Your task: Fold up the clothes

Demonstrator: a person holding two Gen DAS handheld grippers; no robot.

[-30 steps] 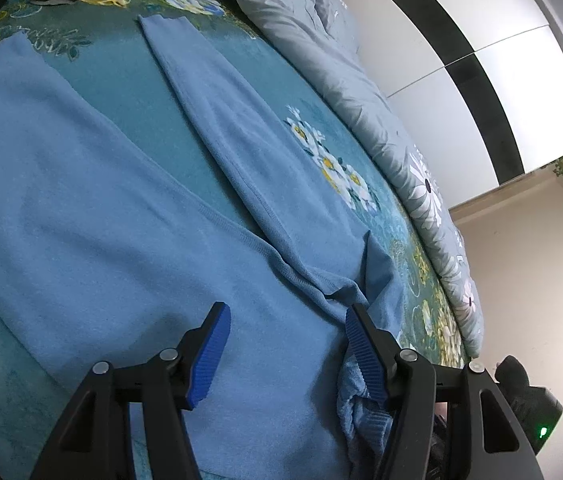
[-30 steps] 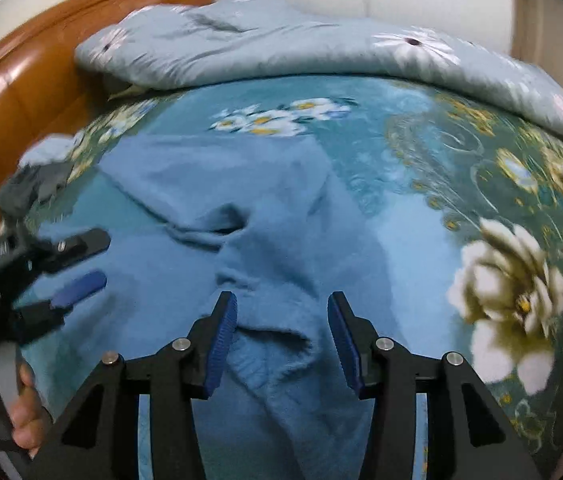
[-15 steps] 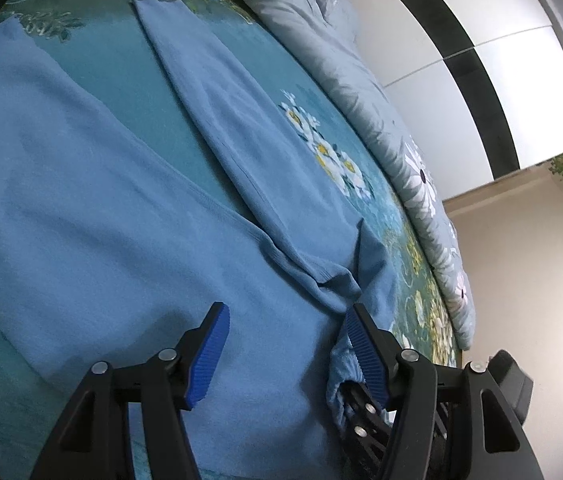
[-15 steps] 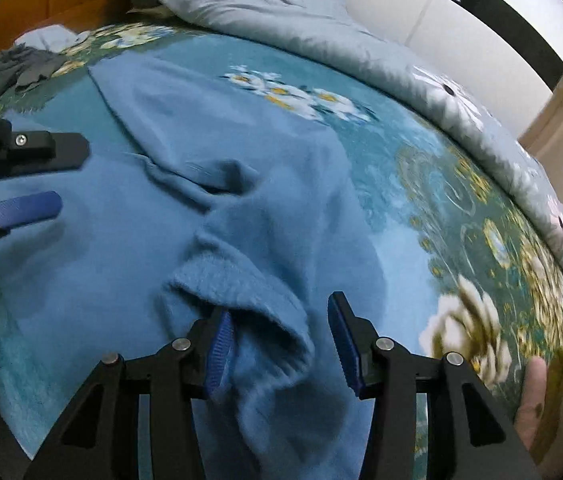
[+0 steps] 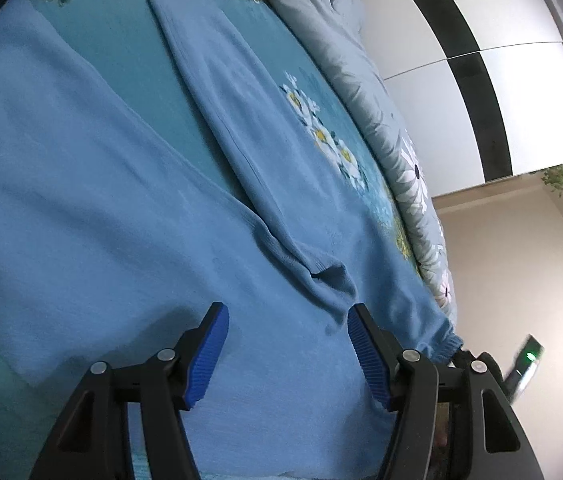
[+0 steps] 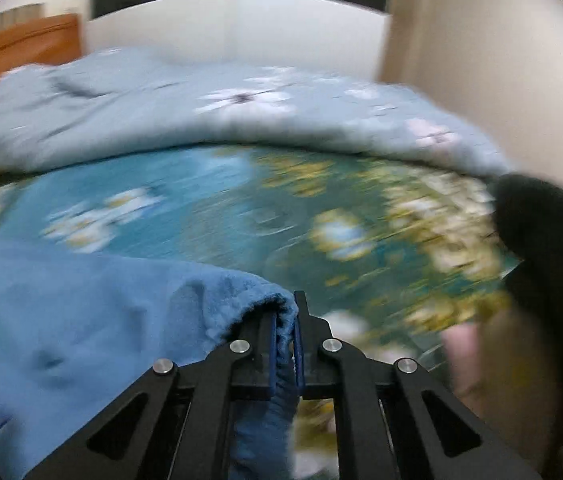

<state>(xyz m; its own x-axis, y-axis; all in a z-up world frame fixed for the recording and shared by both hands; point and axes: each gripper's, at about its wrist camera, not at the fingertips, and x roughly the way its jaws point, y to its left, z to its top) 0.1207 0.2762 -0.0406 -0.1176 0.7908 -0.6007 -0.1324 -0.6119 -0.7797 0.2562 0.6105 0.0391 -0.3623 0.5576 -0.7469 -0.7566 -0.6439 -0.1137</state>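
A light blue sweater [image 5: 93, 200] lies spread on the bed, one long sleeve [image 5: 217, 80] stretching away toward the far side. My left gripper [image 5: 285, 348] is open and hovers just above the sweater's body, holding nothing. In the right wrist view, my right gripper [image 6: 284, 332] is shut on a bunched edge of the sweater [image 6: 81, 312], with the fabric pinched between the blue pads. That view is motion-blurred.
The bed has a teal floral sheet [image 6: 241, 208]. A grey floral duvet [image 5: 345, 52] is heaped along the far side, also in the right wrist view [image 6: 201, 120]. A wooden headboard [image 6: 21, 44] and white wardrobe doors [image 5: 521, 92] stand beyond.
My right gripper has closed on the sweater's edge and swung quickly, blurring its view. The left gripper has stayed open and shifted slightly over the sweater.
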